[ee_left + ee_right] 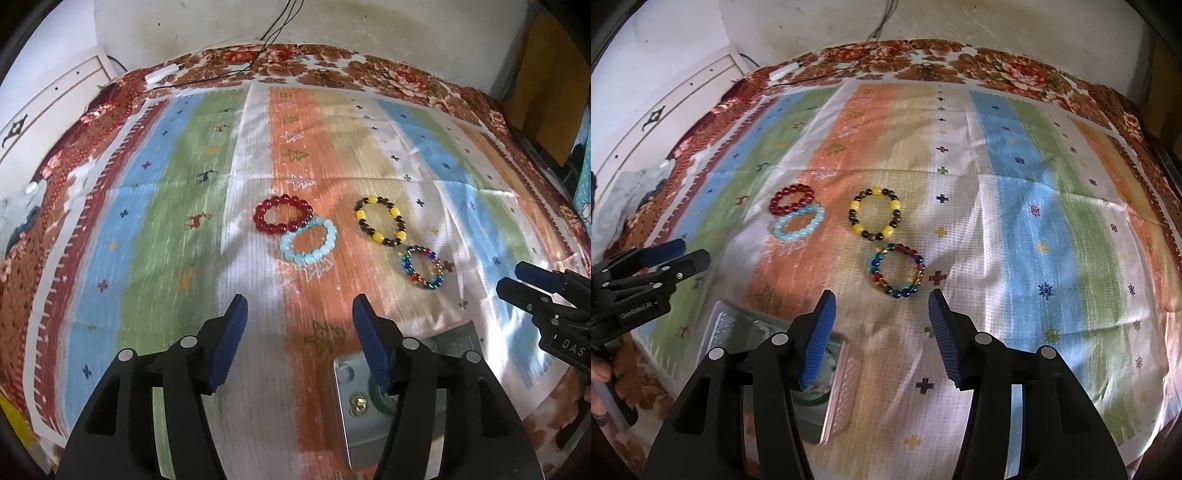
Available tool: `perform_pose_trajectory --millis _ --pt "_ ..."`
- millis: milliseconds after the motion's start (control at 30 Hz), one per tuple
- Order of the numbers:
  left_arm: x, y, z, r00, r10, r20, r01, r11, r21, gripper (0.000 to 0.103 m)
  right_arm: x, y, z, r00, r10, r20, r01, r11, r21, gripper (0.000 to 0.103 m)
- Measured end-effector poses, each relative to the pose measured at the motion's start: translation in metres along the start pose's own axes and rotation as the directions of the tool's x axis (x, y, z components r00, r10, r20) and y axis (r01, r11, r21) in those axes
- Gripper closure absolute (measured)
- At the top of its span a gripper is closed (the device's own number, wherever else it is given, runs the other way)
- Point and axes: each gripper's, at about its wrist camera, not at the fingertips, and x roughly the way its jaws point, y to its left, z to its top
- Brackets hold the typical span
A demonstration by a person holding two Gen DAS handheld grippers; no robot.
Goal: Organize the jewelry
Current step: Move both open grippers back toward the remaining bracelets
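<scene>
Several bead bracelets lie on a striped cloth: a red one (282, 215) touching a light blue one (309, 242), a yellow-and-dark one (380, 221) and a multicoloured one (423, 267). They also show in the right wrist view: red (791, 199), light blue (800, 222), yellow-and-dark (874, 212), multicoloured (897, 271). My left gripper (299, 314) is open and empty, short of the light blue bracelet. My right gripper (882, 306) is open and empty, just short of the multicoloured bracelet. A metal jewelry box (354, 398) lies open below, with a green ring-shaped piece (376, 400) inside.
The box also shows in the right wrist view (838, 384), under the left finger. The striped cloth (1015, 229) covers a flowered bedspread (388, 77). A white cabinet (48, 99) stands at the left. Black cables (273, 33) hang at the far wall.
</scene>
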Motion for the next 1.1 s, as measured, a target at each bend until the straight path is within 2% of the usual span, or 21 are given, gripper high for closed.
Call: perform_pose_trajectory --millis 133,467,633,967,1100 --pt "0.006 0.003 0.008 1.0 0.016 -0.007 -0.016 1.0 -0.005 0.043 0.016 -0.009 0.005 1.0 -0.003 -0.018 0.004 0.999 0.044 0.051" --pt "0.03 0.005 0.032 0.999 0.019 -0.028 -0.02 1.0 -0.011 0.042 0.034 -0.02 0.018 1.0 -0.013 -0.019 0.015 0.997 0.073 0.051" --pt "0.047 0.009 0.041 0.998 0.028 -0.054 -0.029 0.999 -0.021 0.042 0.047 -0.026 0.024 0.999 -0.03 -0.033 0.032 0.997 0.074 0.051" --pt "0.078 0.013 0.054 0.993 0.043 -0.11 -0.045 0.999 -0.017 0.042 0.073 -0.027 0.033 0.997 -0.011 -0.077 0.017 0.996 0.088 0.051" --pt "0.091 0.014 0.055 0.989 0.01 -0.147 -0.014 0.999 -0.033 0.042 0.083 -0.028 0.034 0.995 -0.008 -0.104 0.017 0.996 0.09 0.051"
